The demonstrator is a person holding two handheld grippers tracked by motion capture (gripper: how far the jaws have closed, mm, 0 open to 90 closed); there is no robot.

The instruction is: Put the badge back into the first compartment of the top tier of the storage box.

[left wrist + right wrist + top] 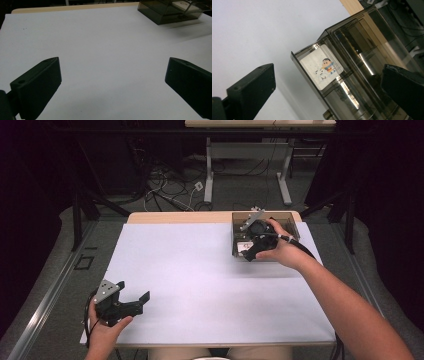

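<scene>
Item 1, nearest: left tongs (131, 296), held in the person's left hand (104, 332) low over the front-left of the desk (200, 280). Jaws spread wide, nothing between them; bare white desk surface beneath.

Item 2, mid-distance: open white desk surface, nothing lying on it.

Item 3, far right: right tongs (252, 251), held in the right hand (282, 251), poised above the smoked-plastic box (240, 232) near the desk's far right corner. Jaws released and wide apart, one on each side of the box's near compartment; not touching it as far as can be told.

Item 4: box, translucent dark plastic, divided into compartments. The near compartment holds a small white card with a cartoon figure (323, 67), lying flat.

Handling, as judged: box rigid, light, smooth-walled and likely slippery; take it by a wall edge. Card thin, flexible and very light; being flat on the floor of its compartment, it is best pinched at an edge.
</scene>
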